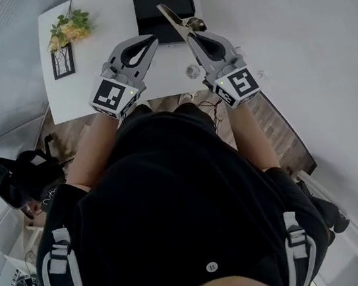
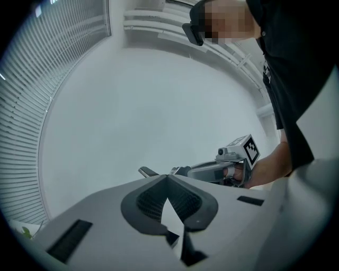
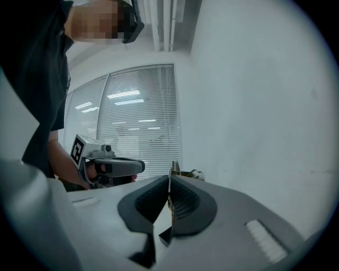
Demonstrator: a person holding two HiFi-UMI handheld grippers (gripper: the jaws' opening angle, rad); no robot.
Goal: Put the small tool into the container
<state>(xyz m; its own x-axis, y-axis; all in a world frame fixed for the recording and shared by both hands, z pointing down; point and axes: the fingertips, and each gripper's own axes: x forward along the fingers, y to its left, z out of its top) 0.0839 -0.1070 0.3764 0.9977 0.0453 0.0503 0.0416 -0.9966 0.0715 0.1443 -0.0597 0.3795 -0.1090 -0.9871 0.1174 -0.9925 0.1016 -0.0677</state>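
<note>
Clamping the small tool slanted forward-left, right gripper fingers (left gripper: closed, empty).

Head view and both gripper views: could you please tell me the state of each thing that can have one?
Left gripper: shut, nothing between its jaws.
Right gripper: shut on the small tool.
Small tool: clamped in the jaws, not yet released.
Container: on the table, open-topped, looks empty.

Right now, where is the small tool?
In the head view, the small tool is clamped in the right claw, poking out over the right half of the black container at the white table's far edge.
</note>
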